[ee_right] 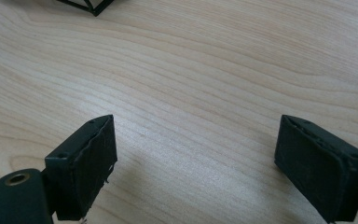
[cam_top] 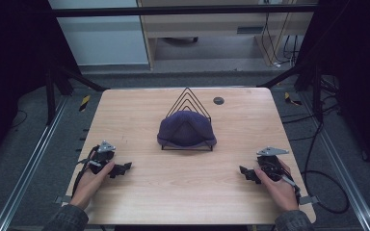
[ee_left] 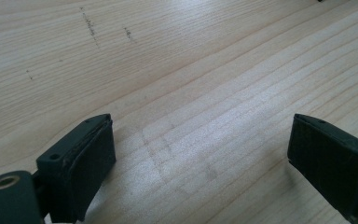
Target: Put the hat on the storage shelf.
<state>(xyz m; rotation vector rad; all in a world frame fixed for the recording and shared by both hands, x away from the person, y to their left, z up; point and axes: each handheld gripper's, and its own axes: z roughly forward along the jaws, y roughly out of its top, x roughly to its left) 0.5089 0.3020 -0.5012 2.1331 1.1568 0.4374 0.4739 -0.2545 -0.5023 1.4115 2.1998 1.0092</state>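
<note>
A wooden bench (cam_top: 183,192) is seen from the high view, with a purple hat (cam_top: 186,129) placed at its middle, slightly toward the far side. The hat is draped over a black wire rack (cam_top: 188,98) of nested triangular frames, whose peaks rise behind and above the hat's crown. A small dark round disc (cam_top: 218,100) is set into the bench just right of the rack, near the far edge.

The left tongs (cam_top: 124,168) are rested on the bench near the left front corner and are held by the left hand (cam_top: 92,182). They are pointed toward the bench centre, well apart from the hat. In the left gripper view the left tongs (ee_left: 200,154) are shown spread wide, with bare wood grain between the jaws and nothing gripped. Faint dark marks (ee_left: 90,25) are noted on the wood farther off.

The right tongs (cam_top: 246,173) are rested near the right front corner, held by the right hand (cam_top: 278,185), and are pointed inward, also well apart from the hat. In the right gripper view the right tongs (ee_right: 196,149) are likewise spread wide and empty over bare wood. A corner of the rack (ee_right: 86,5) is caught at the top edge of that view.

Grey sleeves (cam_top: 67,219) are visible at the bottom edge of the high view.
</note>
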